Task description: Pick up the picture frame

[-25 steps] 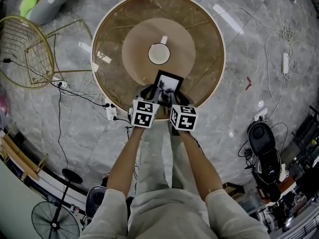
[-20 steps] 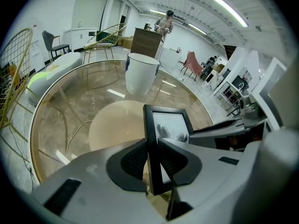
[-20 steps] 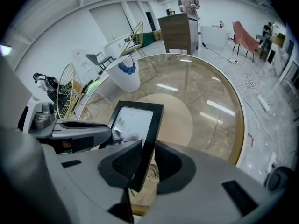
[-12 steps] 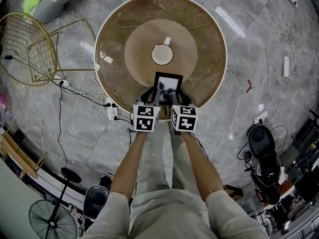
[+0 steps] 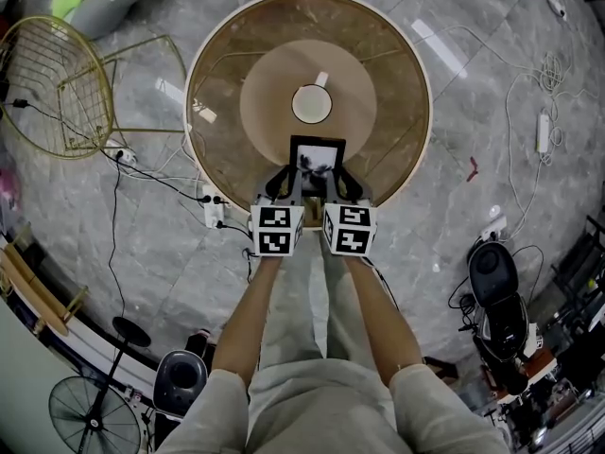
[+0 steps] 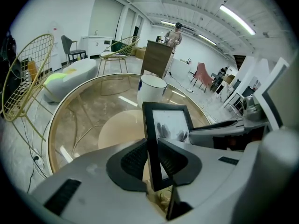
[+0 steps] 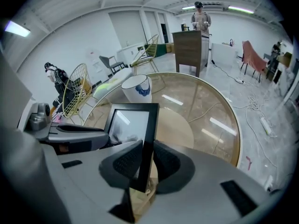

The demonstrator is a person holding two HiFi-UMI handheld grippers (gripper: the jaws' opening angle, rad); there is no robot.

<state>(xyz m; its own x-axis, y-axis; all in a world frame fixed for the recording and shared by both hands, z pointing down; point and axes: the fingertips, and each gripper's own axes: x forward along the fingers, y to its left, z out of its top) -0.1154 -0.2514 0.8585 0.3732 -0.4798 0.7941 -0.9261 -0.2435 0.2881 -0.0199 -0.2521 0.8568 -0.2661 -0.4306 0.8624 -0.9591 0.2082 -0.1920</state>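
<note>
A black picture frame (image 5: 317,162) with a pale picture stands upright over the near edge of the round glass table (image 5: 217,74). My left gripper (image 5: 286,185) is shut on the frame's left edge (image 6: 150,146). On the frame's right edge (image 7: 148,139) my right gripper (image 5: 341,185) is shut as well. In the left gripper view the left gripper (image 6: 152,158) has both pads pressed against the black moulding. The right gripper (image 7: 145,161) pinches the opposite side in the right gripper view. A stand leg hangs below the frame.
A white cup (image 5: 312,103) stands at the table's middle, seen also as a white cup (image 6: 151,88) and a white cup (image 7: 137,88). A gold wire chair (image 5: 57,88) sits left of the table. Cables and power strips (image 5: 210,211) lie on the grey floor. A person (image 7: 200,17) stands behind a wooden counter far off.
Both grippers and the frame between them have shifted slightly to the right and away from me over the table edge. The grip on the frame is unchanged.
</note>
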